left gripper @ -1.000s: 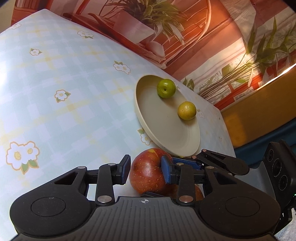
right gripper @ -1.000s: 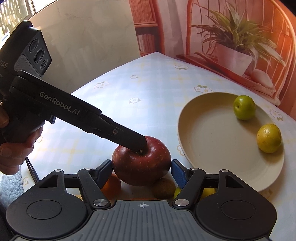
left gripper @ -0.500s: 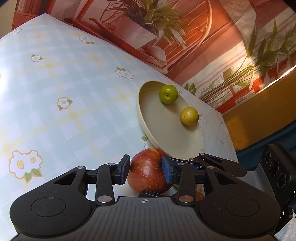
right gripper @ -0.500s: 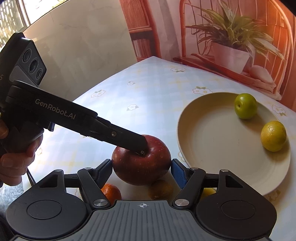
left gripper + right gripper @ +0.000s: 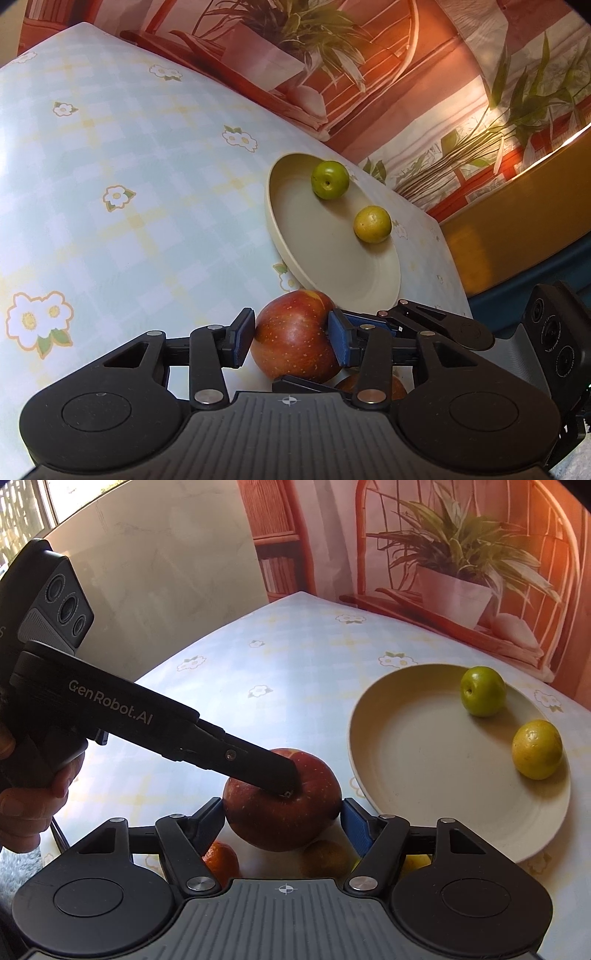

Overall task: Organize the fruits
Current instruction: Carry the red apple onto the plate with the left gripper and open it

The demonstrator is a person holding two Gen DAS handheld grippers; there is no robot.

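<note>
From the right wrist view, a person's hand (image 5: 26, 805) at the left edge grips the handle of the left gripper (image 5: 291, 341), and most of that hand is cut off by the frame. White lettering on the tool's black body reads "GenRobot.AI". A cluster of 3 lenses sits on its grey housing above; beside it a single letter "S" shows, the rest cut off.

The red apple (image 5: 282, 799) rests on the table (image 5: 258, 657), just left of the plate (image 5: 424, 760). The left gripper's jaws are opening with the apple between them; in its own view a thin gap shows at the left pad, while the right pad looks to be against the skin or nearly so.

The right gripper (image 5: 282, 821) flanks the same apple from the near side. Its blue pads stand at either flank, apparently just clear, though contact cannot be told for certain.

Beneath the apple, 3 small fruits are half hidden by the gripper body: an orange one (image 5: 221, 860), a dull brownish one (image 5: 325, 856) in shadow, and a yellow sliver (image 5: 415, 862) too covered to identify.

On the plate lie 2 fruits, a green one (image 5: 482, 696) at the far rim and a yellow one (image 5: 537, 749) to its right, apart from each other.

The backdrop is a printed scene of a potted plant (image 5: 454, 572) on a wicker chair.
</note>
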